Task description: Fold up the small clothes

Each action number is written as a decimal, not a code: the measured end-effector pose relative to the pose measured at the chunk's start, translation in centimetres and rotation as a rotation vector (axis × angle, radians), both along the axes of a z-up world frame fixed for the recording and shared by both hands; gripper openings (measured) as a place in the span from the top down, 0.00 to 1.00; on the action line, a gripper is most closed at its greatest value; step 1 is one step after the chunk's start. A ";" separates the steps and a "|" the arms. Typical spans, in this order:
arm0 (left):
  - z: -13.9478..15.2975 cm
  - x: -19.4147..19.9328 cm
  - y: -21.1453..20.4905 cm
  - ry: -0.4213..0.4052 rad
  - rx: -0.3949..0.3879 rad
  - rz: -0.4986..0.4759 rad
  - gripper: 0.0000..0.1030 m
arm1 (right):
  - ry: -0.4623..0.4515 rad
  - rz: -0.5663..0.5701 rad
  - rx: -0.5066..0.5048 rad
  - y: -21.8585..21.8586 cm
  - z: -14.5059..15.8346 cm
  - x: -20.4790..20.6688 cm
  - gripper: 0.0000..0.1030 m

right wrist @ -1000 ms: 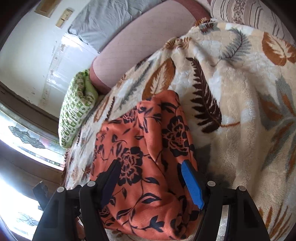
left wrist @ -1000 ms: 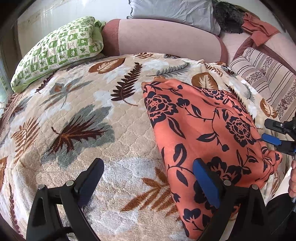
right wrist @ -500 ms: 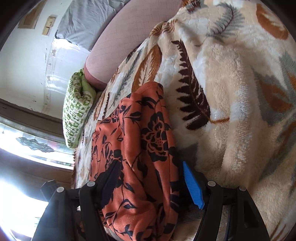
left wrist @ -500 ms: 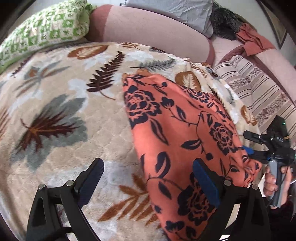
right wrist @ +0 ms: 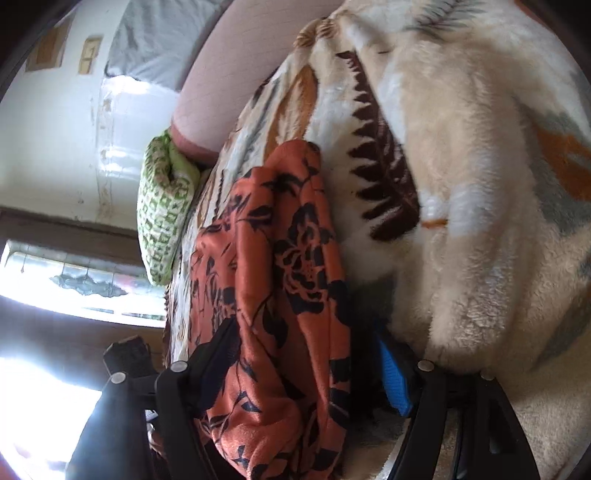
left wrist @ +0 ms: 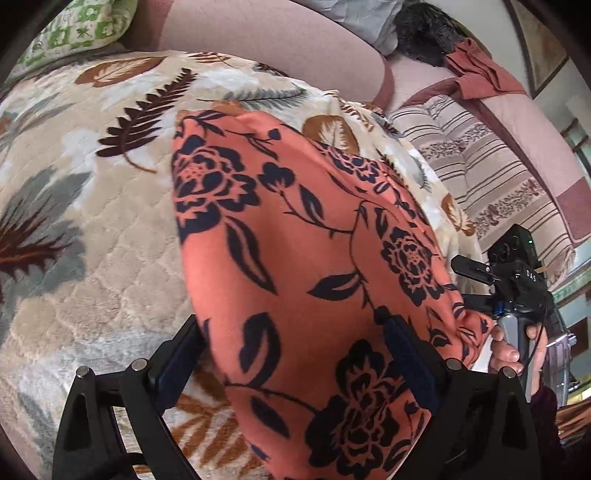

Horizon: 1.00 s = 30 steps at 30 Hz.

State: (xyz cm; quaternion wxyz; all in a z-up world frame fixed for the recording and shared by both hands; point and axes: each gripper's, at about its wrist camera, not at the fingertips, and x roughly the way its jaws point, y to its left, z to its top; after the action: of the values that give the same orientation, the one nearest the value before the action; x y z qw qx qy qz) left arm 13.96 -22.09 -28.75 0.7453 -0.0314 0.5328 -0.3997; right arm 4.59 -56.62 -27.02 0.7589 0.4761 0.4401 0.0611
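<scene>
An orange garment with a dark floral print point(left wrist: 303, 258) lies on a leaf-patterned blanket point(left wrist: 92, 229). In the left wrist view my left gripper point(left wrist: 295, 354) is open, its two fingers spread on either side of the garment's near edge. My right gripper point(left wrist: 476, 284) shows at the garment's right corner, held in a hand. In the right wrist view the garment point(right wrist: 280, 295) runs between my right gripper's point(right wrist: 306, 365) open fingers, with the blue pad point(right wrist: 395, 380) to its right against the blanket point(right wrist: 480, 184).
A green patterned pillow point(left wrist: 74, 29) lies at the back left, also in the right wrist view point(right wrist: 162, 206). A pink headboard point(left wrist: 258, 37) runs behind the bed. A striped quilt point(left wrist: 498, 184) and a red-brown cloth point(left wrist: 480, 70) lie to the right. A bright window point(right wrist: 55, 332) is at the left.
Both grippers have moved in on the garment: the left now straddles its near edge, the right has dropped low to its corner. Both stay open.
</scene>
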 end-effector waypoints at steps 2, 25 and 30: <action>0.0 0.0 -0.3 0.000 -0.002 -0.003 0.06 | -0.011 0.005 0.020 0.1 0.0 0.0 0.25; -0.8 2.4 -0.7 0.053 -0.121 0.036 0.11 | -0.014 0.084 -0.079 6.0 -0.2 4.1 0.40; -0.5 2.1 -0.7 0.017 -0.106 0.027 0.17 | -0.020 0.090 -0.142 6.6 0.5 3.9 0.49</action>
State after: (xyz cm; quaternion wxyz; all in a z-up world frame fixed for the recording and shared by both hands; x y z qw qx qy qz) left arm 16.03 -22.81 -29.22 0.7434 -0.0817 0.5166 -0.4169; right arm 8.51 -50.02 -26.56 0.7917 0.4001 0.4566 0.0687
